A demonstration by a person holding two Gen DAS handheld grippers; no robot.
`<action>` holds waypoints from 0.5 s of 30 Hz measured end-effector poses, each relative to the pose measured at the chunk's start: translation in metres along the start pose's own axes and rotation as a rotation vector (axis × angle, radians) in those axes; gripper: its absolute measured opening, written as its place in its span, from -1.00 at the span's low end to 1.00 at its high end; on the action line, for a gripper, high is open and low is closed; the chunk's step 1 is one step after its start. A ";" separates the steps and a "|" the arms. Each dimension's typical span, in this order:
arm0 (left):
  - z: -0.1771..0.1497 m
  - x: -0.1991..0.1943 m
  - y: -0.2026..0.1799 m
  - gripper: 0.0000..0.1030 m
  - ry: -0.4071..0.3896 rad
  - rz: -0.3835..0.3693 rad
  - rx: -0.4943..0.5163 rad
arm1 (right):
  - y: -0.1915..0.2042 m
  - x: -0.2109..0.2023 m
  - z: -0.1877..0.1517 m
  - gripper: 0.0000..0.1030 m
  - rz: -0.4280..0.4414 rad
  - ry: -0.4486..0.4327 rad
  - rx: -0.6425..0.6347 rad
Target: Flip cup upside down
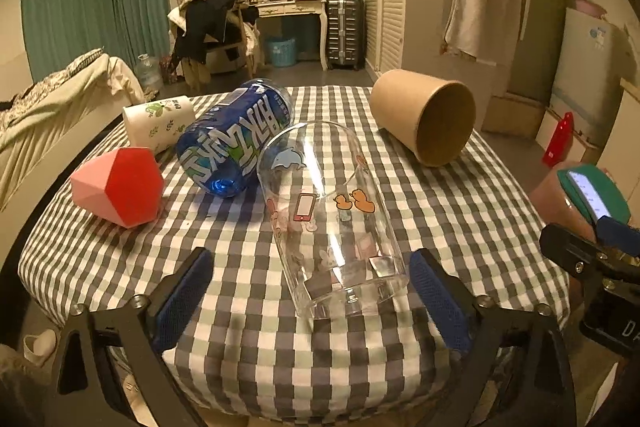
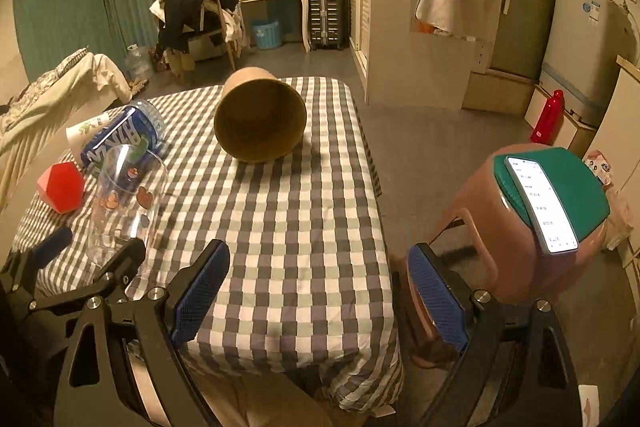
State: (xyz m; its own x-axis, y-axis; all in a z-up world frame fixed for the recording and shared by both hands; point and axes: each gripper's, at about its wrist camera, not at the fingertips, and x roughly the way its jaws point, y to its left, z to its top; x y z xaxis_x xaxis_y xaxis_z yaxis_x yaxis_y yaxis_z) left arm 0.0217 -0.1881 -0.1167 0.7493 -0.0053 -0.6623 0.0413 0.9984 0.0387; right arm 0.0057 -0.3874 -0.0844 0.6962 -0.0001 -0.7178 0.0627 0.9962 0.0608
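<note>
A clear glass cup (image 1: 332, 215) with cartoon stickers lies on its side on the checked tablecloth (image 1: 440, 219), its thick base toward me. My left gripper (image 1: 312, 295) is open, its blue pads on either side of the cup's base and not touching it. The cup also shows at the left of the right wrist view (image 2: 124, 195), with the left gripper (image 2: 92, 259) around its near end. My right gripper (image 2: 316, 291) is open and empty over the table's near right edge.
A brown paper cup (image 1: 424, 115) lies on its side at the far right of the table. A blue bottle (image 1: 236, 139), a white floral cup (image 1: 158, 121) and a red-pink polyhedron (image 1: 120, 185) lie at the left. A stool with a phone (image 2: 540, 203) stands to the right.
</note>
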 end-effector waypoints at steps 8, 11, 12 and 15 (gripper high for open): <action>-0.002 0.007 -0.006 0.25 0.024 -0.053 0.044 | -0.003 0.004 0.000 0.77 -0.020 0.008 0.009; 0.000 0.005 -0.004 0.25 0.028 -0.066 0.052 | -0.003 0.003 -0.001 0.77 -0.023 0.010 0.009; 0.000 0.004 -0.003 0.25 0.031 -0.066 0.056 | -0.003 0.003 -0.001 0.77 -0.024 0.009 0.011; 0.004 -0.003 0.003 0.24 0.033 -0.080 0.069 | -0.003 0.002 -0.001 0.77 -0.027 0.007 0.014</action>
State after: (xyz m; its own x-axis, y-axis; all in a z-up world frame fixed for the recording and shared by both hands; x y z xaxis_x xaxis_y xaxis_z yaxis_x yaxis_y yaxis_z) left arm 0.0221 -0.1858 -0.1112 0.7196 -0.0823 -0.6895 0.1470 0.9885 0.0354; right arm 0.0060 -0.3903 -0.0867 0.6893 -0.0258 -0.7240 0.0912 0.9945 0.0514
